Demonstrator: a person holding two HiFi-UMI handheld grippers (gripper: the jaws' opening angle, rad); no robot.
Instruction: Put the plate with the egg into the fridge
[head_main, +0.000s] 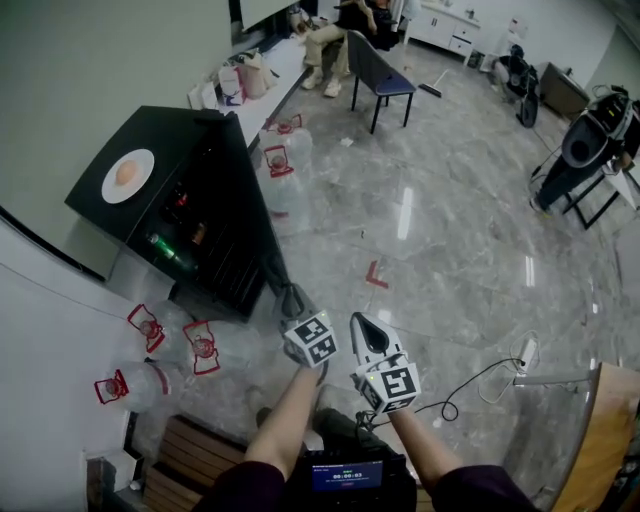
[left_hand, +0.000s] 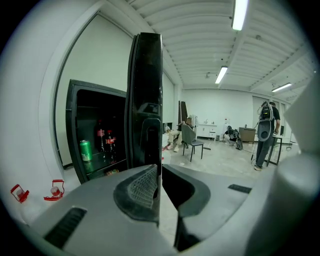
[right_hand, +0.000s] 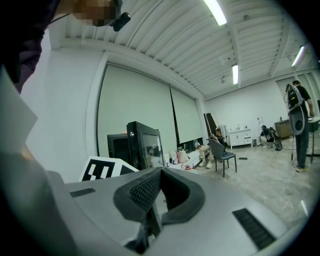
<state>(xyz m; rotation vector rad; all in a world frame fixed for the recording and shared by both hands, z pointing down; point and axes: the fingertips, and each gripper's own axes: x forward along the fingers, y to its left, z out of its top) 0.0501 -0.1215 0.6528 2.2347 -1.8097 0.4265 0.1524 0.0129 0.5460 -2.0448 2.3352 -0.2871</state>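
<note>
You are early in the job. The fridge at the left of the head view stands open, its door swung out toward the lower middle of the frame, so the way in is ready. The plate with the egg sits on top of the fridge, at the upper left, and neither gripper is touching it. Picking it up, bringing it down and setting it on a shelf are all left to do, and so, I judge, is shutting the door.

Inside, the left gripper view shows a green can and dark bottles on the shelves at the left. There looks to be free room beside them, though you can't see every shelf from here.

Your left gripper reaches up from the bottom centre of the head view, forearm stretched out. Its jaws are clamped on the free edge of the door, which runs straight down between the pads in its own view.

Your right gripper sits just right of the left one, over the floor and pointing toward the top of the frame. Its jaws are closed together with nothing in them. It is well away from the plate, so it looks like the hand to send up for it.
</note>
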